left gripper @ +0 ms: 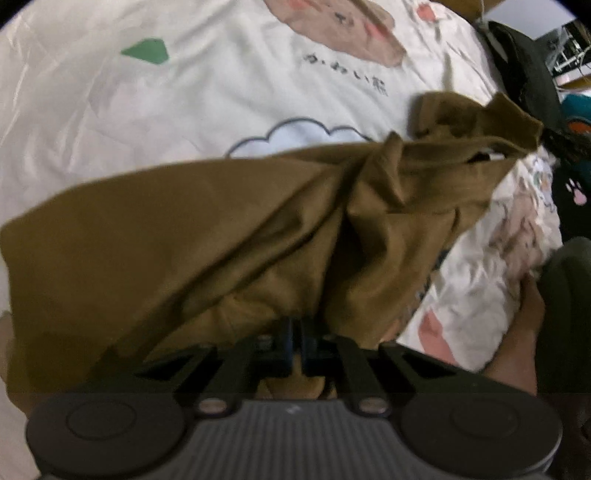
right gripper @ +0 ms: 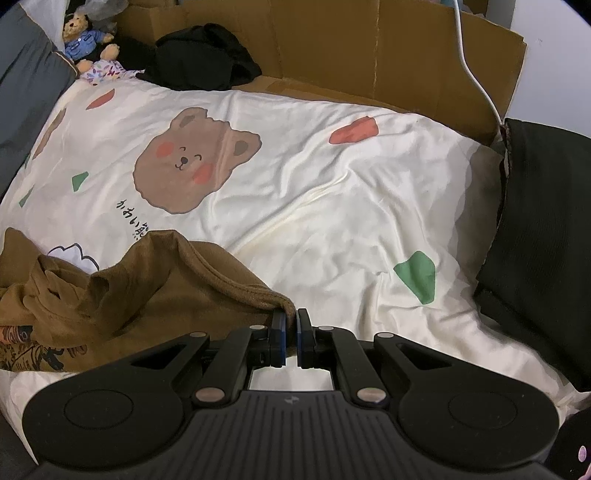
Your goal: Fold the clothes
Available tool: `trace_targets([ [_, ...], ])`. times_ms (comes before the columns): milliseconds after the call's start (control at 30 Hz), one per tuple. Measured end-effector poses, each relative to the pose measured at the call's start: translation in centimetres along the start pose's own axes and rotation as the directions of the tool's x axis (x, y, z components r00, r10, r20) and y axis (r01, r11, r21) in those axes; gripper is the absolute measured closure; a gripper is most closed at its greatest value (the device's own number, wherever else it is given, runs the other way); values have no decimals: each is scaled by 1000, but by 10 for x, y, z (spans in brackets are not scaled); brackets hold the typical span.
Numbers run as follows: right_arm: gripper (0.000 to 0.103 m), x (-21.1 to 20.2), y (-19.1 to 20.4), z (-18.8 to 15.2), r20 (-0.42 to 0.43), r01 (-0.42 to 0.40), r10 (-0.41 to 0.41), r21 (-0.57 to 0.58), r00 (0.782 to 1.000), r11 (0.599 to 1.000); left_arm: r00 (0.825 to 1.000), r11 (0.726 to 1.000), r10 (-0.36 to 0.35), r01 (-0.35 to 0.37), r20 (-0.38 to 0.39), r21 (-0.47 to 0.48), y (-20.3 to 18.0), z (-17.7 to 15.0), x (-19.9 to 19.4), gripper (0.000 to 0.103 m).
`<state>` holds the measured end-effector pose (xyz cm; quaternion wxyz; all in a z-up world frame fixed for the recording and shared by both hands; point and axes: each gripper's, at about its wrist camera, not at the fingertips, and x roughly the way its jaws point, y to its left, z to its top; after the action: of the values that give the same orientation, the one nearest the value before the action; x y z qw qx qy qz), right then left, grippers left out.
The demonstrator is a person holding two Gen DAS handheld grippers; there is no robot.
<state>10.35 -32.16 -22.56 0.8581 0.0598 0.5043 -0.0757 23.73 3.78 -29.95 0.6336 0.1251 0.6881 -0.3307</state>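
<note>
Brown shirt [left gripper: 229, 236] lies bunched on the quilt [right gripper: 314, 206], near its front edge. My left gripper [left gripper: 295, 332] is closed on a fold of its cloth, and my right gripper [right gripper: 290, 325] is closed too, pinching the ribbed hem. I think I should lift both corners together and pull them apart, so the twisted middle opens flat before I fold. Around it I see black clothes [right gripper: 203, 55] at the back, a toy bear [right gripper: 83, 35], cardboard [right gripper: 388, 51] and a dark cushion [right gripper: 546, 229]; none blocks the quilt's middle.
</note>
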Motion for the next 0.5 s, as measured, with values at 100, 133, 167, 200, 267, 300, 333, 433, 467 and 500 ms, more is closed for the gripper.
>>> trace_targets([
  [100,98,0,0,-1,0,0,0,2,1000,1000,1000,1000,-12,12,-7,-9,-2,-5,0,99],
  [133,98,1,0,-2,-1,-1,1,2,1000,1000,1000,1000,-16,16,-10,-14,-2,-6,0,99],
  [167,98,1,1,-2,-2,0,0,1,1000,1000,1000,1000,-18,18,-11,-19,-2,-7,-1,99],
  [200,98,2,1,-3,-3,0,0,1,1000,1000,1000,999,-20,19,-13,-25,-2,-9,-1,98],
  [267,98,2,0,-4,-3,-2,2,5,1000,1000,1000,999,-21,20,-14,-31,-1,-11,-1,98],
  [300,98,2,0,-5,-3,-3,3,7,1000,1000,1000,999,-22,22,-14,-35,-1,-11,0,98],
  [333,98,1,0,-5,-3,-3,3,9,1000,1000,1000,999,-24,23,-15,-38,0,-12,1,98],
  [433,98,1,0,-6,-4,-4,4,7,1000,1000,998,999,-38,36,-45,-38,-3,-16,12,99],
  [467,98,1,0,-6,-6,-3,3,5,1000,1000,997,999,-45,44,-56,-32,-4,-17,14,99],
  [500,98,1,0,-6,-8,-3,3,5,1000,1000,995,998,-58,57,-75,-18,-8,-18,17,99],
])
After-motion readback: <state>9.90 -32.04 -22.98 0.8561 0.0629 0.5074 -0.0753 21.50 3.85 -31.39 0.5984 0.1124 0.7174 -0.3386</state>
